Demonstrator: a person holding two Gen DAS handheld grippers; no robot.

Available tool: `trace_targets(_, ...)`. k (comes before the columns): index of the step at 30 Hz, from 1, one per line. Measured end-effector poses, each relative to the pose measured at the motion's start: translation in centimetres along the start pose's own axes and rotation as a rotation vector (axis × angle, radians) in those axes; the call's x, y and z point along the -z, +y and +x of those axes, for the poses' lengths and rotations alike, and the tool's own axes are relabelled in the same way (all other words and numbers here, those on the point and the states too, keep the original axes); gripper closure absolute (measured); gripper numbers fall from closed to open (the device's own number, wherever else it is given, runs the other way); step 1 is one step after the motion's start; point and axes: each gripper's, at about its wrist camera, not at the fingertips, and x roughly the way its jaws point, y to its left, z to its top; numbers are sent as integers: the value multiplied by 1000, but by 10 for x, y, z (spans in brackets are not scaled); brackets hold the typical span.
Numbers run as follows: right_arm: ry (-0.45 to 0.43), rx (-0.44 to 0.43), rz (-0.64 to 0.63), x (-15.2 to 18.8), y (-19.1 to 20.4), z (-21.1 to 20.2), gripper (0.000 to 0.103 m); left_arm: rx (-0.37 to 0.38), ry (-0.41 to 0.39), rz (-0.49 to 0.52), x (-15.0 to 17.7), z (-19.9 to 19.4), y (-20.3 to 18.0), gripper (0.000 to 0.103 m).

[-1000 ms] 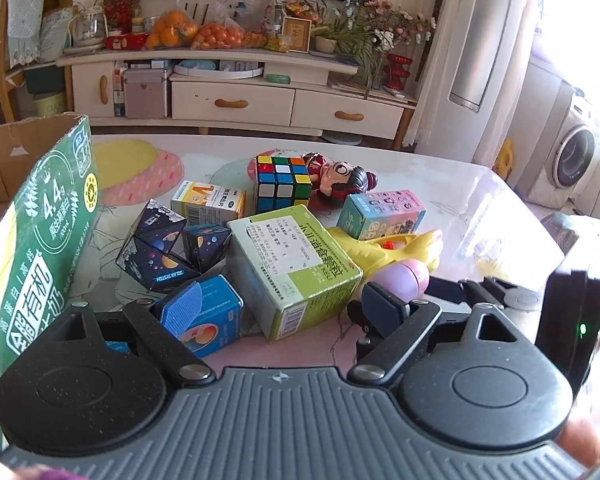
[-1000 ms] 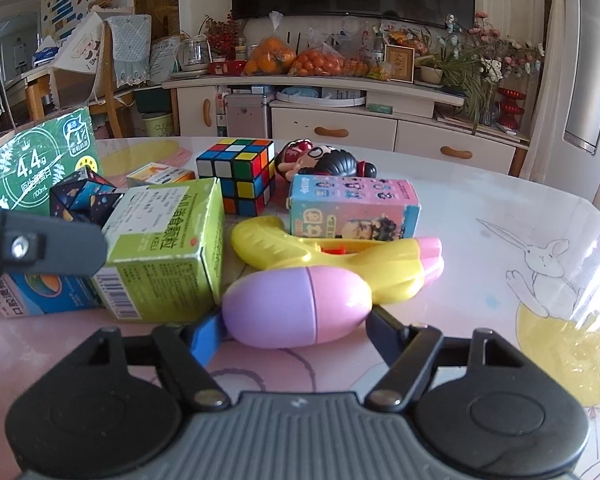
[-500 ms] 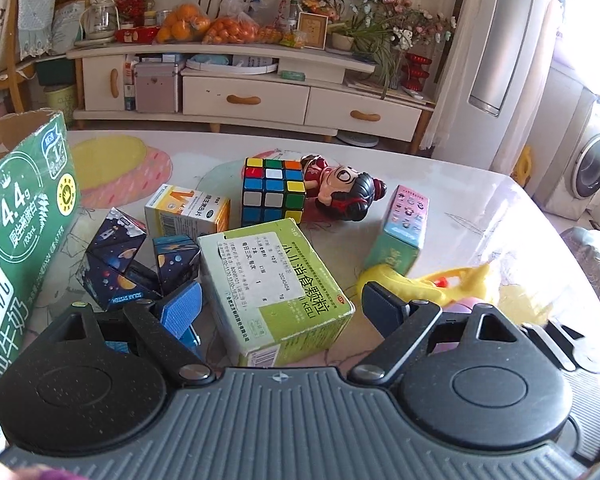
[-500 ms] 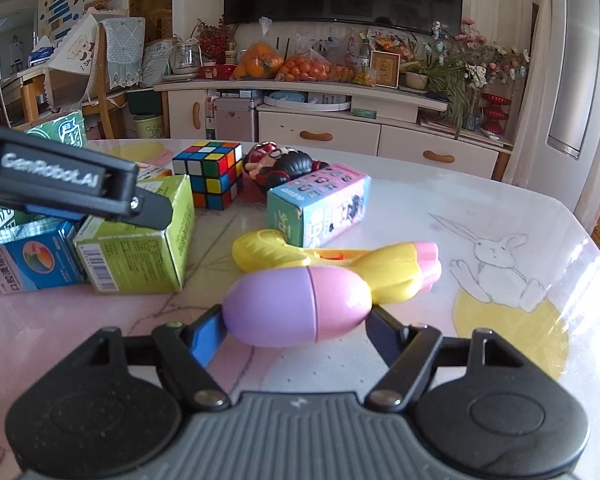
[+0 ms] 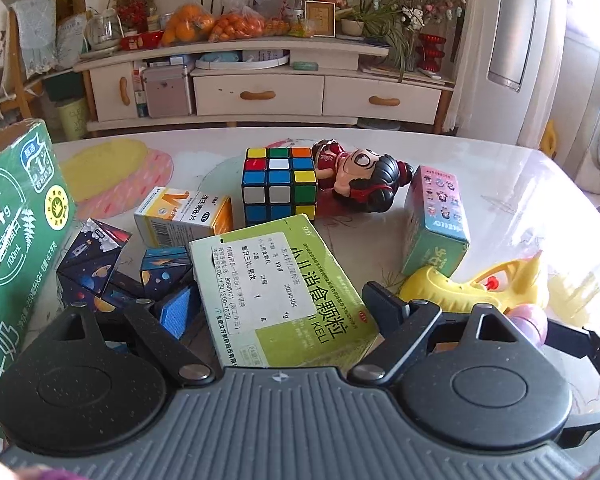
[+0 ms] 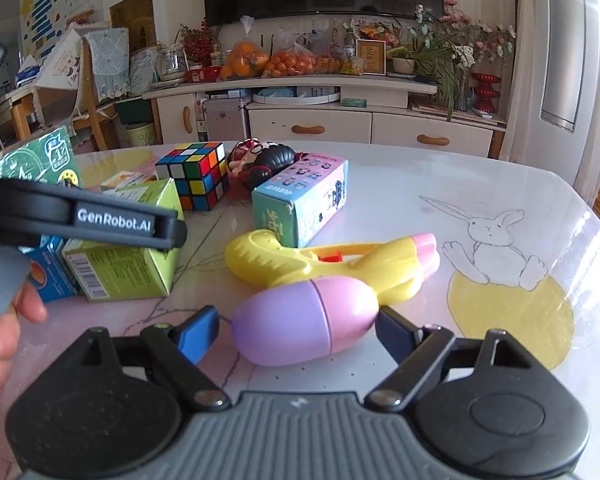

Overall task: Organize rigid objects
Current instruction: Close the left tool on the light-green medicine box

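We're over the table (image 6: pixel 480 184) now, and our right hand-held gripper (image 6: pixel 298 330) has the purple-and-pink egg (image 6: pixel 306 320) lying between its fingers. Its jaws are opening as we watch: there's a clear gap on the blue-padded left side, while the right finger sits just at the egg's pink end, so the egg rests on the table, no longer squeezed. Right behind the egg lies the yellow toy (image 6: pixel 332 262), touching it or very nearly.

Our left hand-held gripper (image 5: pixel 278 300) stands wide open over the green box (image 5: pixel 276 284), one finger on each side, pads not pressing it. In the right view, that gripper's black arm crosses in from the left, with fingers (image 6: pixel 28 308) of the hand behind it.

Just left of the green box, we see dark space-print blocks (image 5: pixel 96 264) and a blue carton (image 6: pixel 50 276). Beyond sit an orange-and-white box (image 5: pixel 184 216), the Rubik's cube (image 5: pixel 278 184), and a doll (image 5: pixel 360 176) lying on its side against it. The pink-and-teal box (image 5: pixel 436 216) lies to the right, near the yellow toy. A big green milk carton (image 5: pixel 16 232) stands at the far left edge.
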Motion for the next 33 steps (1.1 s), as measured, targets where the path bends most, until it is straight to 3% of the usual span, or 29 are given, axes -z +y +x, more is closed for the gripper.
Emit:
trace_targets(3, 1, 15, 18, -1, 0, 5, 18, -7, -13, 11, 2, -2, 1, 0)
trace_targets(8, -12, 60, 21, -2, 0, 11, 18, 3, -15, 0, 4, -6, -1, 10)
trace_targets(11, -23, 82, 15, -2, 0, 10, 30, 14, -14, -14, 5, -7, -1, 15)
trace_targets(33, -79, 93, -44, 3, 7, -16, 32, 103, -23, -33, 24, -44, 4, 16)
